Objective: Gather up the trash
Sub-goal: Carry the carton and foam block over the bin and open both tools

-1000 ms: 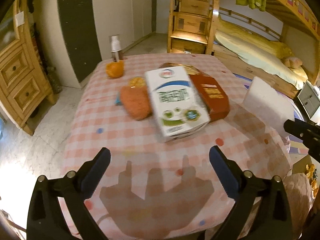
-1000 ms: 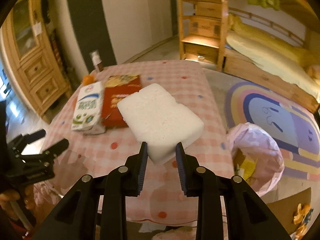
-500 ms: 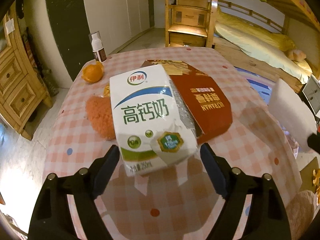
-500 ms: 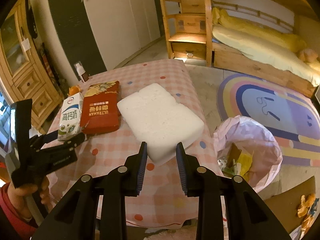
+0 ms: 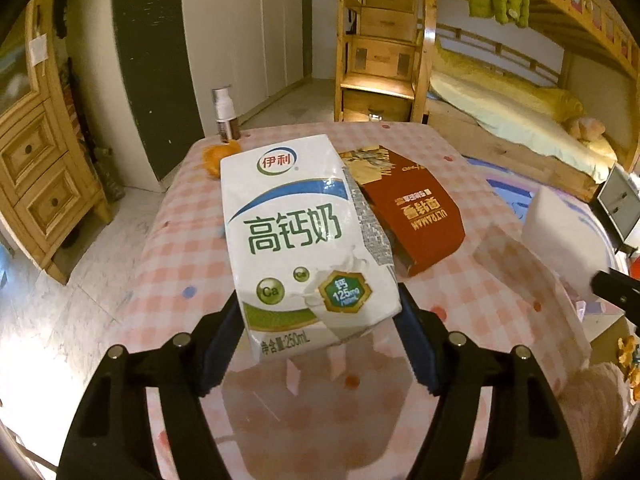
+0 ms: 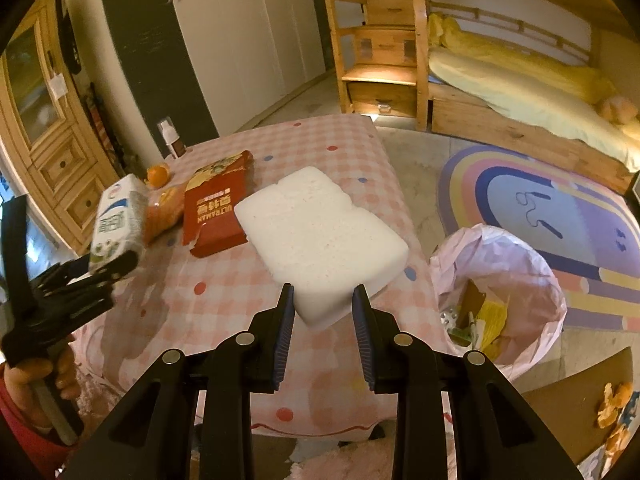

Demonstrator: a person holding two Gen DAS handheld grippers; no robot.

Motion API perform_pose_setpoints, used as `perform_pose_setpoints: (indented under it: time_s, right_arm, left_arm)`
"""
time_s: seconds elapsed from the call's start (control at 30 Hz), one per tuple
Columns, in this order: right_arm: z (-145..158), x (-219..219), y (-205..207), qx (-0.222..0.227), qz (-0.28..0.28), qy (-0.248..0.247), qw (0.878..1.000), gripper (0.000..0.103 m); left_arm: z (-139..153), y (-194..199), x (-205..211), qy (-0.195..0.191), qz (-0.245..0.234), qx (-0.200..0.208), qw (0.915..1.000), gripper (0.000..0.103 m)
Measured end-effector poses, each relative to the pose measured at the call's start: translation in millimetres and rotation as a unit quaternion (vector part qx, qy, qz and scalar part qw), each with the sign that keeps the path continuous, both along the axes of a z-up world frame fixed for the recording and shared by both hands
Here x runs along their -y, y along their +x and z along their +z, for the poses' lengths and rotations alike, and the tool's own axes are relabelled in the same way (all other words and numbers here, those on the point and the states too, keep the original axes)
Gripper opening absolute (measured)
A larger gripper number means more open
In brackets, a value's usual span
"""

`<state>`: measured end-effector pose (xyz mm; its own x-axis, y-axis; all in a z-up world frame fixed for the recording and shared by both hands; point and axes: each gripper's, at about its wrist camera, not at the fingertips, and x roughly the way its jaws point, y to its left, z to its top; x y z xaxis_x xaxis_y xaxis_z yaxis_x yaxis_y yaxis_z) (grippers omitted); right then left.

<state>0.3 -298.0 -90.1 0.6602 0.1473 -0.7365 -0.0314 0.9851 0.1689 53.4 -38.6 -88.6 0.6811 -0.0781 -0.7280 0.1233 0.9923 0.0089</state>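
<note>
My left gripper (image 5: 320,320) is shut on a white milk carton (image 5: 304,240) and holds it above the checked table (image 5: 500,272). The carton also shows in the right wrist view (image 6: 120,220), lifted at the left. My right gripper (image 6: 323,304) is shut on a white foam block (image 6: 320,232) and holds it over the table's right edge. The foam block also shows at the right of the left wrist view (image 5: 560,232). A pink-lined trash bin (image 6: 500,280) with rubbish in it stands on the floor right of the table.
A red snack packet (image 6: 218,204), an orange plush thing (image 6: 164,208), an orange (image 6: 158,174) and a pump bottle (image 6: 170,140) lie on the table. A wooden dresser (image 5: 36,184) stands left, a bunk bed (image 6: 500,80) behind, a rainbow rug (image 6: 540,200) right.
My left gripper has closed on the milk carton and lifted it off the table. My right gripper has carried the foam block a little right, toward the bin.
</note>
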Motion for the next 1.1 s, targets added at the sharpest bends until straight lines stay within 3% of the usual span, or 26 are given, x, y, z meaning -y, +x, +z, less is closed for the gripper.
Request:
perform_pose_setpoints:
  time_s: [0.27, 0.53, 0.73, 1.1]
  right_arm:
    - [3, -2, -11, 0.008, 0.002, 0.0, 1.0, 0.03]
    - [7, 31, -21, 0.019, -0.033, -0.002, 0.999, 0.03]
    - [6, 85, -30, 0.023, -0.1, -0.005, 0.995, 0.03]
    - [-16, 181, -38, -0.001, -0.215, -0.024, 0.976, 0.03]
  left_arm:
    - [19, -39, 9, -0.002, -0.038, 0.012, 0.9992, 0.07]
    - [26, -34, 69, -0.002, -0.108, 0.019, 0.9939, 0.07]
    - [23, -18, 136, 0.004, -0.174, 0.019, 0.9846, 0.07]
    - [2, 5, 251, 0.005, -0.281, 0.0, 0.9597, 0.071]
